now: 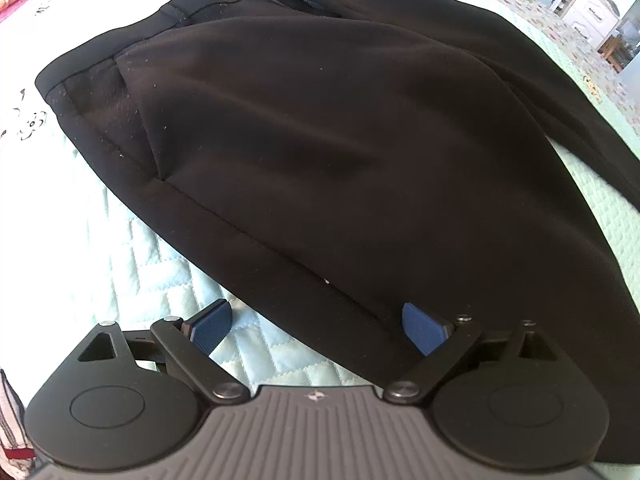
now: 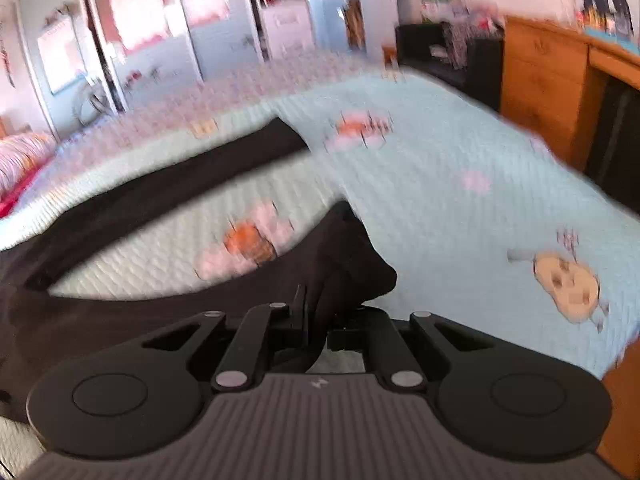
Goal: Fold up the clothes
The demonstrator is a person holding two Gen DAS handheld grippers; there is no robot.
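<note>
Black trousers [image 1: 320,140] lie spread on the pale quilted bed cover [image 1: 120,240], waistband and zip at the far end. My left gripper [image 1: 316,326] hovers open over their near side seam, with its left blue pad [image 1: 210,326] above the quilt and its right pad [image 1: 424,328] above the cloth. In the blurred right wrist view, my right gripper [image 2: 316,312] is shut on the end of one trouser leg [image 2: 344,264], which is lifted and bunched at the jaws. The other leg [image 2: 160,192] stretches flat across the bed.
The bed cover [image 2: 460,200] carries cartoon prints. A wooden cabinet [image 2: 552,80] stands past the bed's right edge and mirrored wardrobe doors [image 2: 140,40] stand behind it. A pink pillow [image 2: 20,160] lies at the left. White drawers [image 1: 592,12] stand beyond the bed.
</note>
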